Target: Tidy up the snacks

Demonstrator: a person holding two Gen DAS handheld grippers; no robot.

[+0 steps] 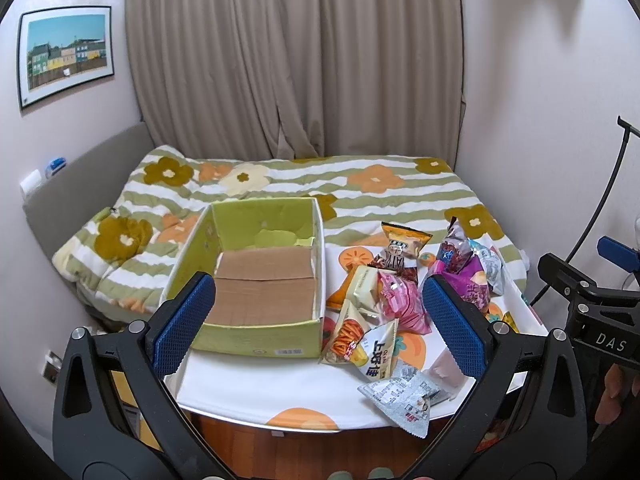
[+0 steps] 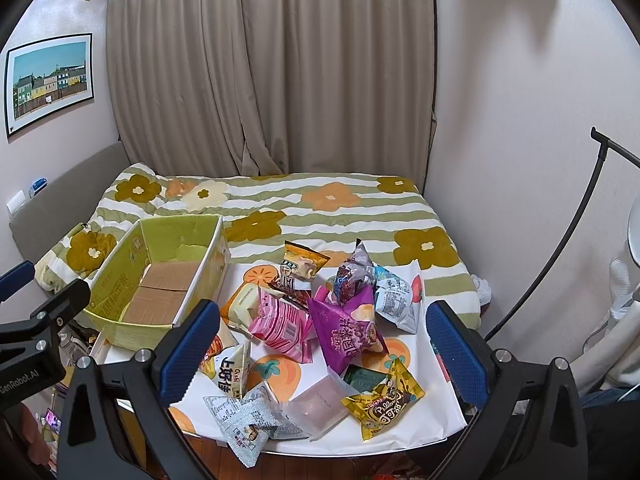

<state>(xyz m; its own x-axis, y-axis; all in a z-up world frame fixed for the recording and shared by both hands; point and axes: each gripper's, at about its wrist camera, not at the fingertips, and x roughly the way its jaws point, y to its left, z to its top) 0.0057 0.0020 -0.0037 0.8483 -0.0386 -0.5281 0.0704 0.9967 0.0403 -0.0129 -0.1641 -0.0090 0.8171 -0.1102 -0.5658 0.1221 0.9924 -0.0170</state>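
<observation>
An empty green cardboard box [image 1: 256, 336] [image 2: 120, 280] stands on the left of a small table covered with a white persimmon-print cloth [image 1: 280, 392] [image 2: 416, 360]. Right of it lies a heap of snack packets: a pink packet [image 1: 400, 300] [image 2: 280, 320], a purple bag [image 2: 344, 328] [image 1: 476, 288], a yellow bag [image 2: 384, 400], a silver packet [image 1: 404, 400] [image 2: 244, 428] and several more. My left gripper [image 1: 318, 320] hovers open in front of the box and heap, holding nothing. My right gripper [image 2: 320, 356] hangs open above the heap's near side, also empty.
Behind the table is a bed [image 1: 360, 188] with a flowered green-striped quilt, then beige curtains [image 1: 296, 60]. A black lamp stand [image 2: 560, 248] curves up at the right wall. The table's near edge drops to a wooden floor [image 1: 248, 448].
</observation>
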